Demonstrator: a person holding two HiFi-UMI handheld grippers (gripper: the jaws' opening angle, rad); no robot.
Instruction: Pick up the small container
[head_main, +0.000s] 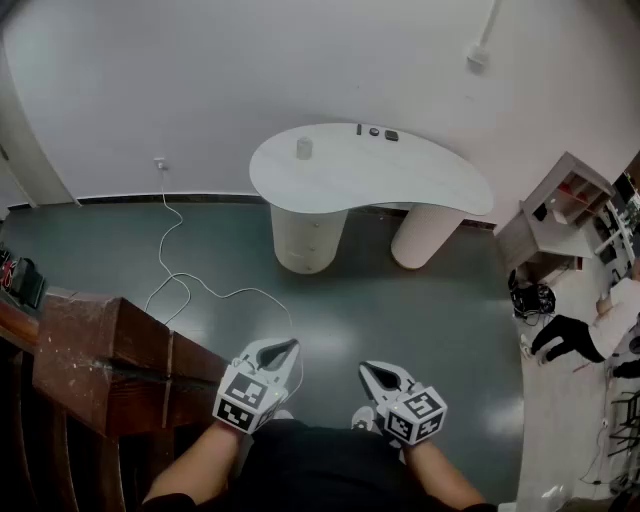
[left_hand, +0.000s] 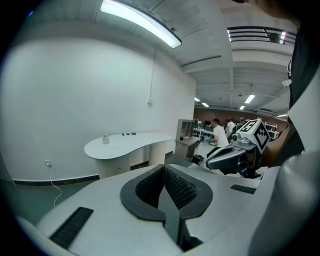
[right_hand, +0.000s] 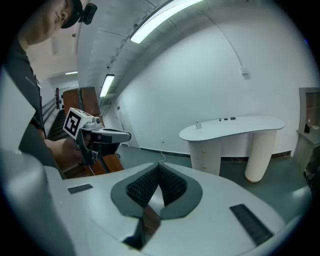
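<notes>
Head view: small container (head_main: 304, 148) on white curved table (head_main: 400, 185), at its 10 o'clock edge, well apart from both grippers | left gripper (head_main: 288, 347) at 7 o'clock, jaws pressed together, nothing held | right gripper (head_main: 368, 369) at 5 o'clock, jaws pressed together, nothing held

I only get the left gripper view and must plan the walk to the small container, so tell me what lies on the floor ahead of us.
Observer: A white cable loops over the floor and ends just ahead of the left gripper.
Operator: Report the right gripper's fingers.
Observer: The right gripper has its fingers together, with nothing between them.
Operator: Name what stands on our left.
Observer: Brown wooden furniture, close by.
</notes>
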